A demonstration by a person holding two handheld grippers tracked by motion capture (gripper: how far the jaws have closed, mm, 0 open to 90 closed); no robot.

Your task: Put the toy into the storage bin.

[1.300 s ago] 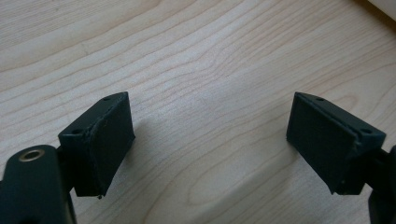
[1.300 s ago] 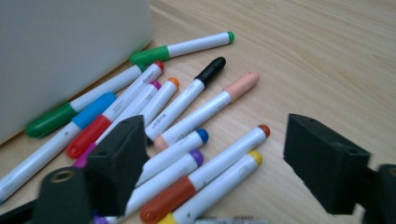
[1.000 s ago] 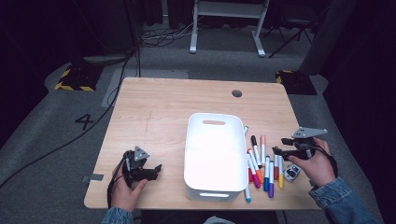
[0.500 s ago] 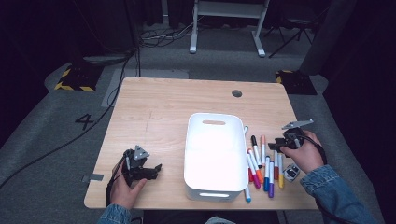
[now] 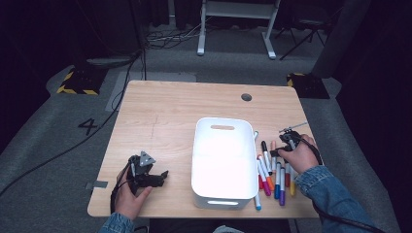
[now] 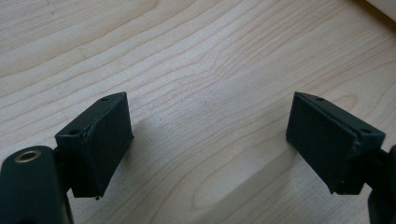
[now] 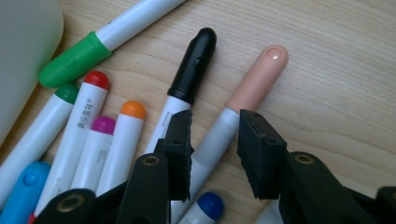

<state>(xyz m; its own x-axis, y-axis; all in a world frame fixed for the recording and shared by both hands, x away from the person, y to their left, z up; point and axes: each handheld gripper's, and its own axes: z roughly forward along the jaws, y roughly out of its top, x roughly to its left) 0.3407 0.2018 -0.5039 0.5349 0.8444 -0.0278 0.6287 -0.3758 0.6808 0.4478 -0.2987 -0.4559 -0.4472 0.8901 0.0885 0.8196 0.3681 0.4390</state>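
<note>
Right tongs [image 7: 212,154] straddle the peach-capped marker [image 7: 243,100], jaws just closing, not yet clamped (barrel runs straight ahead between them); left tongs [image 6: 208,140] apart, empty, over bare tabletop [image 6: 210,60].

the high view looks forward and down from above the near edge of the wooden table [image 5: 165,111], far enough off to take in the whole top, the white bin [image 5: 222,160] and the floor beyond. the left gripper view sits close over bare tabletop [image 6: 205,70], facing along its own jaws, with a sliver of the bin at its upper right corner. the right gripper view hangs close above the markers [image 7: 187,79], the same cluster the high view shows right of the bin [image 5: 273,170].
</note>
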